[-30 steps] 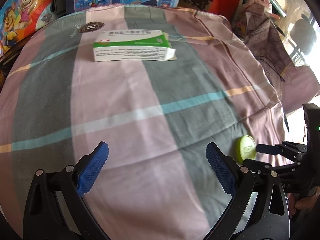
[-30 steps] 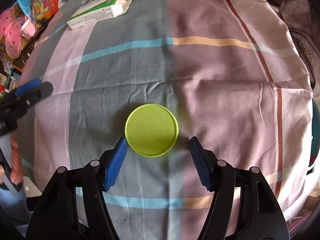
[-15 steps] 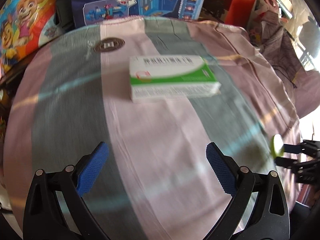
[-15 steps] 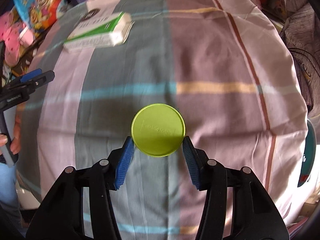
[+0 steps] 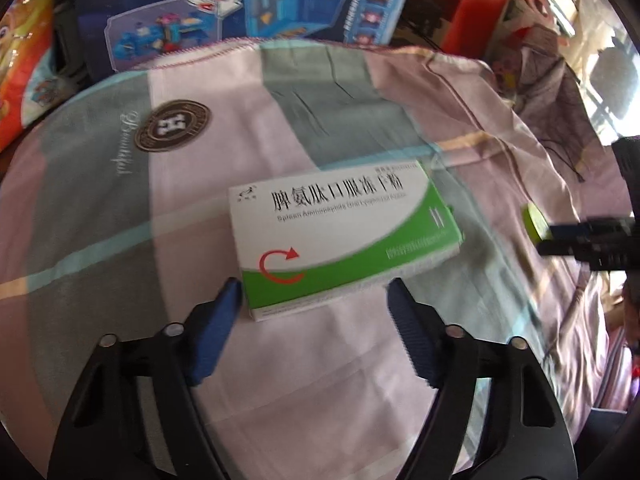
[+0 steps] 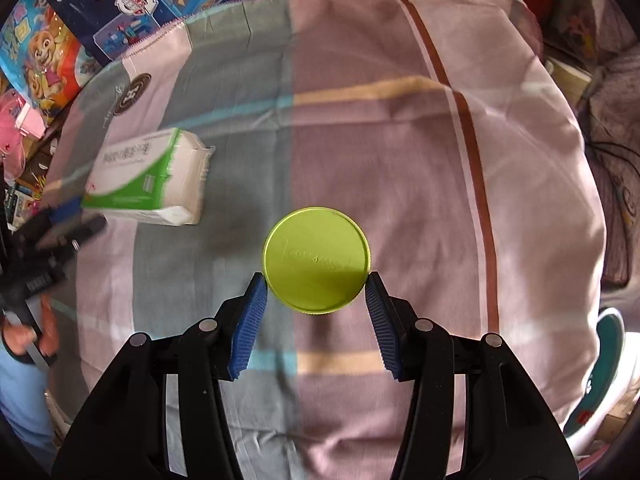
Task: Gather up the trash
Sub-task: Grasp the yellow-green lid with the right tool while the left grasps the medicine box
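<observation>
Surface inspected: a soft checked cloth (image 6: 400, 128) in pink, grey-green and mauve blocks with thin teal, cream and brown stripes, lightly creased, with a stitched edge and a round dark printed emblem (image 5: 172, 125) near its far side. Whether it covered a tabletop or a bed could not be told.

Left tool (image 5: 316, 294): black rigid arms, blue ribbed pads (image 5: 412, 330). Its jaws had just been closing and stood on either side of the near end of a medicine carton (image 5: 340, 236), one pad tip at the carton's near left corner, the other just off its near right edge. Pressure on the carton was not evident; the tool read as released. The carton was rectangular cardboard, white with a green band, a red curled arrow and dark print, lying flat on the cloth; its far end flap looked partly open in the right wrist view.

Right tool (image 6: 316, 284): same construction. Its ribbed pads were clenched on the opposite edges of a lime-green lid (image 6: 316, 260), a flat round plastic disc with a raised rim and faint embossed lettering, carried above the cloth.

Glossy printed toy boxes (image 5: 248, 4) stood beyond the cloth's far edge.
</observation>
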Demonstrator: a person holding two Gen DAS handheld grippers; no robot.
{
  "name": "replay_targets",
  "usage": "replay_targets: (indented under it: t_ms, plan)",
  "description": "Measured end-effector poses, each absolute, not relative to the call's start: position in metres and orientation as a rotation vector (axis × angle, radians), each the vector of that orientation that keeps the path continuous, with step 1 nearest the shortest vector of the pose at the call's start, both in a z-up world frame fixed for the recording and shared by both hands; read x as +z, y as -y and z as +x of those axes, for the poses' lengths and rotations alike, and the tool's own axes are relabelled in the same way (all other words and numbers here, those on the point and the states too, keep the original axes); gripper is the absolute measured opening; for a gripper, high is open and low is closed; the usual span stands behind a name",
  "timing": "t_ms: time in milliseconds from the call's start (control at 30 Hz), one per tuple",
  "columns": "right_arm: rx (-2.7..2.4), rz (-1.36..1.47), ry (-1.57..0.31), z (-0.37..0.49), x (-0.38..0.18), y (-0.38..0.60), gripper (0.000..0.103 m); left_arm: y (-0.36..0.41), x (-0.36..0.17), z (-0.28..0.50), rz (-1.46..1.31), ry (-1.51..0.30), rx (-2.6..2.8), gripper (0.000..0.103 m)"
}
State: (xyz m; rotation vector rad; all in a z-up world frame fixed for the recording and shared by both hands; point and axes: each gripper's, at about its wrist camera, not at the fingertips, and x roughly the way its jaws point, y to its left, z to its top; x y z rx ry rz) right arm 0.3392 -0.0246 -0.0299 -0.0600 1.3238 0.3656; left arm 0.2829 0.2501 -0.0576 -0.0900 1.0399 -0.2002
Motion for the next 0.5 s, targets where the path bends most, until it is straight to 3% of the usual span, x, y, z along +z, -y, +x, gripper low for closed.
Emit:
replay_targets:
  t_ms: [333,400,467,500]
  plan:
    - [0.349,-0.058,-1.364,0.362,-0.038,0.032,0.049,-0.181,-0.044,0.273,-0.009,-1.084,-0.417,0.075]
    - [0.349,-0.062,-1.361,0.365,-0.035,0.035,0.049,-0.189,-0.033,0.279,0.012,-1.067,-0.379,0.082]
    - [0.352,-0.055,-1.357,0.368,-0.034,0.036,0.049,-0.198,-0.026,0.29,0.021,-1.052,-0.327,0.098]
    - [0.355,-0.045,-1.356,0.37,-0.034,0.036,0.049,-0.201,-0.026,0.297,0.022,-1.052,-0.304,0.099]
